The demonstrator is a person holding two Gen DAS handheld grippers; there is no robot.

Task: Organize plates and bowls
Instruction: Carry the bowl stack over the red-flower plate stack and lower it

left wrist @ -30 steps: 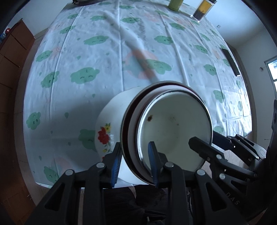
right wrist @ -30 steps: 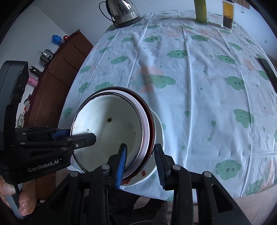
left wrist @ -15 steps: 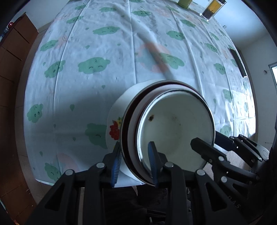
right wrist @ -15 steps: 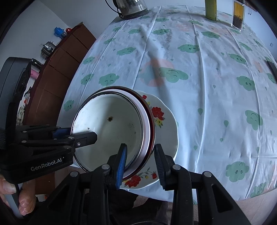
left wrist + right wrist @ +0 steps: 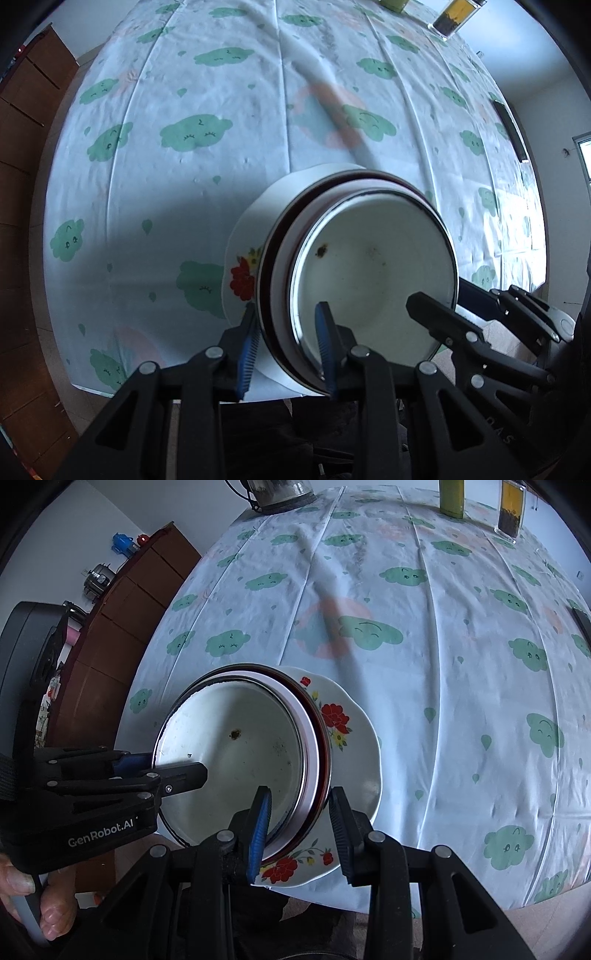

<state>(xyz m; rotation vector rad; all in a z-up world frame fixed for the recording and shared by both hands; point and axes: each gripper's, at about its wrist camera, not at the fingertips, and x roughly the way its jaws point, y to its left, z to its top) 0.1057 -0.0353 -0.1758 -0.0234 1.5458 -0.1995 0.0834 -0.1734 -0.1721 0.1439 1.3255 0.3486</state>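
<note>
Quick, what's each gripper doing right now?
Left gripper: shut on the stacked bowls.
Right gripper: shut on the same stacked bowls.

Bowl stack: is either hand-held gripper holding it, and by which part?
Both. The left hand-held gripper and the right hand-held gripper each clamp the near rim of the nested bowls, above the flowered plate.

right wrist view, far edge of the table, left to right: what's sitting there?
Kettle → green bottle → clear container of dark contents. All three are cut off by the top of the frame.
</note>
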